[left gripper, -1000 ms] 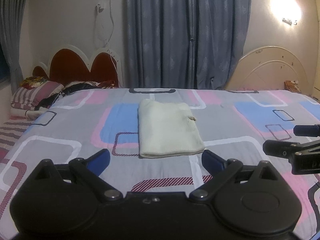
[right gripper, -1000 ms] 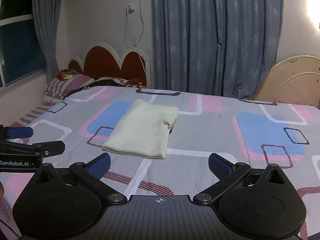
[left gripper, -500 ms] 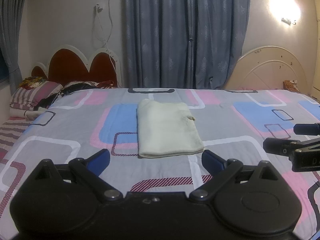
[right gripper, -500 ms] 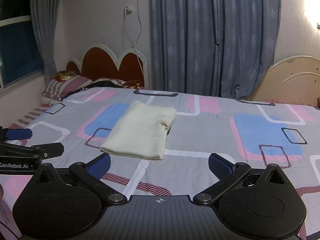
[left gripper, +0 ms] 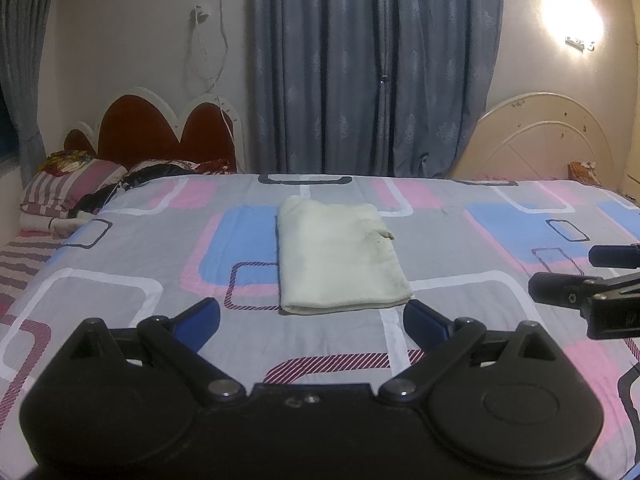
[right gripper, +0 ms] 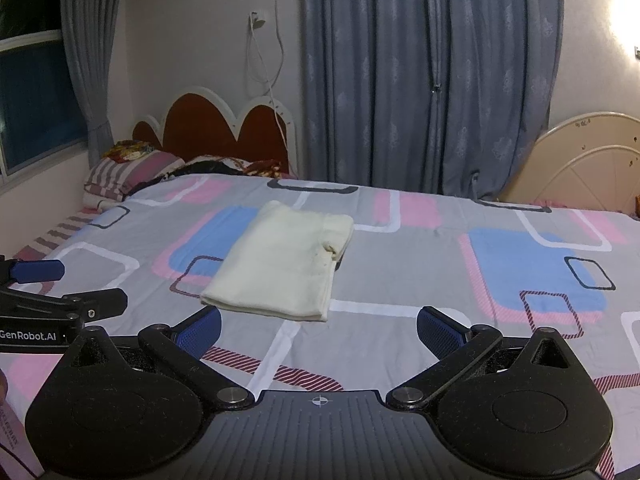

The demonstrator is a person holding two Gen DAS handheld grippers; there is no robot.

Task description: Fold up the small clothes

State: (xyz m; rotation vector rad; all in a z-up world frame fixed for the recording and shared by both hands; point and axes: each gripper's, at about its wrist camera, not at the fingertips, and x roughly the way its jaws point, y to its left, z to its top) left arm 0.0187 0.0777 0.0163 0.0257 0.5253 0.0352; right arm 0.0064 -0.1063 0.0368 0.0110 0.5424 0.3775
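Little has moved over the last second: both grippers hang above the near edge of the bed much as before, and the folded cloth lies in the same spot, only sitting a touch lower in the right wrist view. Nearest the left camera, the left gripper (left gripper: 311,318) has its blue-padded fingers spread wide with nothing between them; the right gripper (right gripper: 318,326) is likewise spread wide and holds nothing. Each one shows at the edge of the other's view, hovering over the sheet and apart from the cloth. Just beyond the fingertips, the cream cloth (left gripper: 340,260) lies flat in a neat rectangle on the bedsheet (left gripper: 460,248), partly over a blue and pink patch of the pattern, with a small tab sticking out at its right edge. Farther back on the left, a striped pillow (left gripper: 68,188) and some dark clothing (left gripper: 132,180) rest against the red headboard (left gripper: 160,136). Behind the bed hang blue-grey curtains (left gripper: 372,68), a cream headboard (left gripper: 540,140) leans at the right, and a wall lamp (left gripper: 572,20) glows above it.
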